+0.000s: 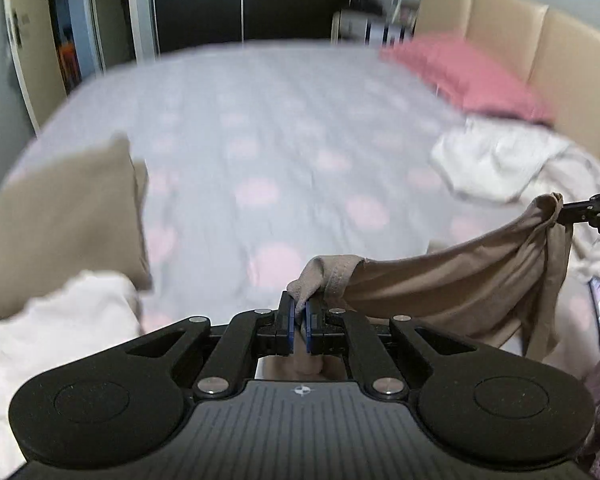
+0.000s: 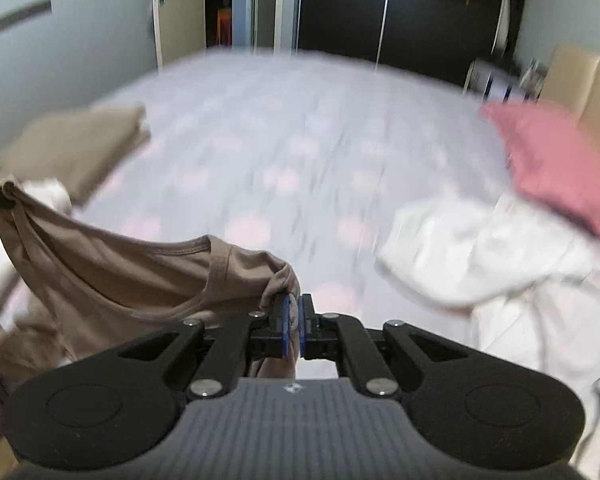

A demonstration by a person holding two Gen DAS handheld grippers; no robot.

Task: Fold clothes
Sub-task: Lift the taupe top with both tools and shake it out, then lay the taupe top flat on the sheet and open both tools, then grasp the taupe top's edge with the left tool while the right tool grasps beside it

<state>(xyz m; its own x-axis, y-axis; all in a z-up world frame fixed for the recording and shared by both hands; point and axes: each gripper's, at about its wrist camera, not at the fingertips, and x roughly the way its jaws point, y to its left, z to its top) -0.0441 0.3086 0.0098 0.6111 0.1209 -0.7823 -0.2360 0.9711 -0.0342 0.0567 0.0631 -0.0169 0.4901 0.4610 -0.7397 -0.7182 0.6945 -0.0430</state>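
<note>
Beige top (image 2: pixel 112 276) hangs stretched between both tongs above the bed (image 1: pixel 260 128), sagging in the middle. Left tongs (image 1: pixel 299 320) are clamped on one bunched corner; right tongs (image 2: pixel 294 326) are clamped on the other. A folded tan garment (image 1: pixel 60 216) and a white garment (image 1: pixel 52 344) lie to the left, crumpled white clothes (image 2: pixel 480 256) to the right, near a pink pillow (image 1: pixel 468 76).

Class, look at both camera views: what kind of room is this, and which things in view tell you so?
Most likely a bedroom. A wide bed with a spotted cover fills the view, a pink pillow lies against a padded headboard, and dark wardrobe doors stand behind.
</note>
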